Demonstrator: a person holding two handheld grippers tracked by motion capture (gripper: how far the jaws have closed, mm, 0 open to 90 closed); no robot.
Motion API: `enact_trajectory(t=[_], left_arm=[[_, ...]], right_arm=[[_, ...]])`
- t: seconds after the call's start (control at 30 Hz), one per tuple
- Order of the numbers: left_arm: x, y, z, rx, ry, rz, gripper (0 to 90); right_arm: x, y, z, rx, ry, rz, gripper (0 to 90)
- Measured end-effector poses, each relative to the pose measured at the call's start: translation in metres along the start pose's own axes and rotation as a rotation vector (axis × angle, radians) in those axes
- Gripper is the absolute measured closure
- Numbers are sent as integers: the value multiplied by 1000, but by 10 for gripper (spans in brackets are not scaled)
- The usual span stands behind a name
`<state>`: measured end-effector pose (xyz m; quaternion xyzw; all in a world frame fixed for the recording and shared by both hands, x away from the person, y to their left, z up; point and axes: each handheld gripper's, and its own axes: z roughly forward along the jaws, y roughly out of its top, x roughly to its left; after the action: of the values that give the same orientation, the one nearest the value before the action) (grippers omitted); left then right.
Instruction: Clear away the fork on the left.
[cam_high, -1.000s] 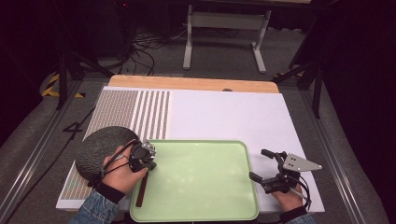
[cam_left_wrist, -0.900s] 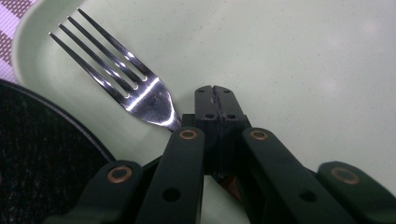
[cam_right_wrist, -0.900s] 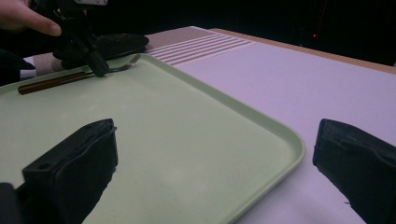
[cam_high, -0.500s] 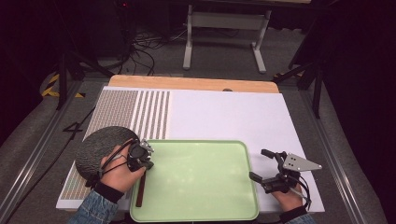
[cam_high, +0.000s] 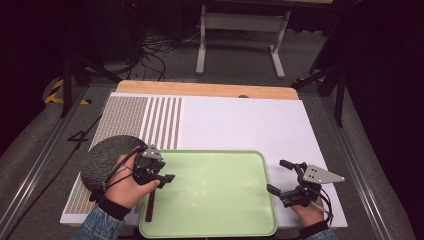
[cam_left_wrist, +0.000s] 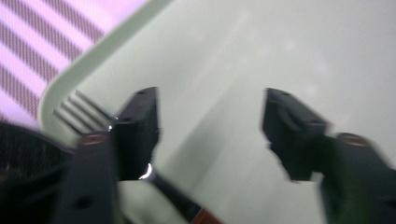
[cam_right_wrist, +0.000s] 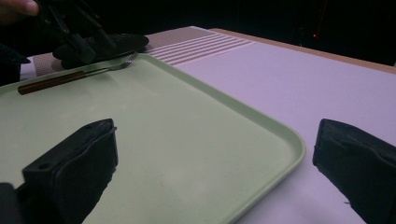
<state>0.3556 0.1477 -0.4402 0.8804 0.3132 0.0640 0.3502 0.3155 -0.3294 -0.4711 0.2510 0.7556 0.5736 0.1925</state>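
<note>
The left gripper hangs over the near-left corner of the green tray, and its jaws have just been opening: they now stand well apart with nothing pressed between them. In the left gripper view the fork lies under and beside one jaw, tines pointing toward the tray's rounded corner, its metal neck running down to a brown handle at the bottom edge. The pads are off it.

From the right gripper view the fork lies flat on the tray floor along the far-left rim, wooden handle toward the person, tines toward the dark round plate that sits just outside the tray on the counter.

The right gripper rests at the tray's right edge, its jaws spread wide. One jaw is over the tray floor and the other over the white counter surface, with the tray rim between them. It holds nothing, and I can't tell whether it touches the rim.

By count: one fork, one tray, one dark plate, two grippers, each in one hand. The plate lies just left of the tray, partly under the left hand.
</note>
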Motion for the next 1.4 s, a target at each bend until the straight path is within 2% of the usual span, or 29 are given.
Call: enact_trajectory(t=[0.07,0.13,0.2,0.27,0.3,0.33,0.4,0.47,0.5,0.57,0.67,0.8,1.03,1.1,1.23,1.33,1.4], left_arm=[[-1,1,-3,-38,16,29,247],[-2,2,-7,-92,33,82,164],[-2,3,-11,-139,24,130,147],[-3,2,-15,-185,-15,152,168],[-4,1,-16,-212,-19,160,174],[-4,0,-17,-225,-20,165,156],[-5,-2,-20,-232,-38,169,182],[-3,-6,-22,-261,-59,163,178],[-2,-9,-23,-285,-58,150,170],[2,-16,-23,-372,-67,127,136],[6,-26,-23,-468,-67,95,94],[10,-41,-23,-515,-57,103,92],[11,-68,-23,-560,-47,119,84],[11,-74,-23,-575,-31,119,81],[13,-81,-23,-593,-25,106,71],[15,-85,-23,-586,-20,90,68],[15,-87,-21,-582,-20,61,66]], right_arm=[[0,0,0,-5,-1,1,4],[0,0,0,-4,-1,0,4],[0,0,0,-3,-1,0,4],[0,0,0,-4,-1,-1,4],[0,0,0,-4,-1,-1,4],[0,0,0,-4,-1,-1,4],[0,0,-1,-5,-3,-1,4],[0,0,-1,-5,-3,-1,4],[0,0,-1,-5,-3,-1,4],[0,0,-1,-6,-1,-2,4],[0,0,-1,-7,-2,-2,4],[0,0,-1,-7,-3,-3,4],[0,0,-1,-5,-4,-3,4],[0,0,0,-5,-5,-3,4],[1,1,-1,-8,-7,-7,4],[1,1,-1,-10,-9,-6,4],[1,0,-1,-5,-6,-5,4]])
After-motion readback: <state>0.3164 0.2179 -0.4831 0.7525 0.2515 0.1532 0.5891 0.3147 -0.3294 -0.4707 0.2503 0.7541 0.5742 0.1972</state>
